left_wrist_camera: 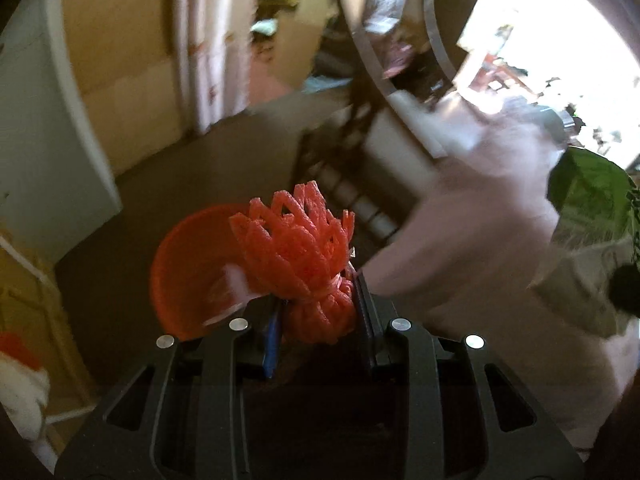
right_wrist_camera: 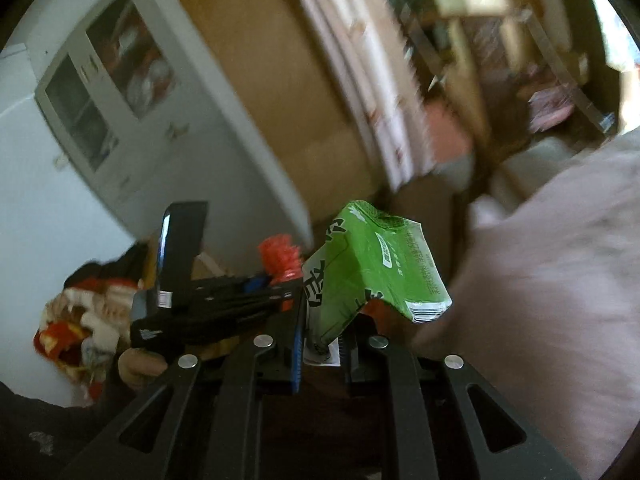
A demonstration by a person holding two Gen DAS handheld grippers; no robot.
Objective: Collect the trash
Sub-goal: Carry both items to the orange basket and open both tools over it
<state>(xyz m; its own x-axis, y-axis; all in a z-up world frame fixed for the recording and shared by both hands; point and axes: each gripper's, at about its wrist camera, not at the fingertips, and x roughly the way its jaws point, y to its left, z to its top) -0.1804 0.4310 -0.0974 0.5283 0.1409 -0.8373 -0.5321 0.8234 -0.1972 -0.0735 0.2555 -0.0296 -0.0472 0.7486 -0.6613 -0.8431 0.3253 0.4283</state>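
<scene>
Your left tongs [left_wrist_camera: 320,312] are clamped on the tied neck of an orange foam net [left_wrist_camera: 298,248], its flared end sticking out ahead. Your right tongs [right_wrist_camera: 322,344] pinch the bottom edge of a green snack wrapper [right_wrist_camera: 372,264], which stands up and droops over at the top. Both pieces of trash are in the air, each held only by a thin edge, so keep your squeeze steady and carry them level; the wrapper looks slippery and may slide out if you swing fast. Just beyond the net sits an orange bowl [left_wrist_camera: 188,272] on the dark floor [left_wrist_camera: 224,148]. Farther off everything is blurred: a pale cloth [right_wrist_camera: 552,272] to the right, a white cabinet [right_wrist_camera: 132,92] behind. No bin is visible, so find it before you let go.
</scene>
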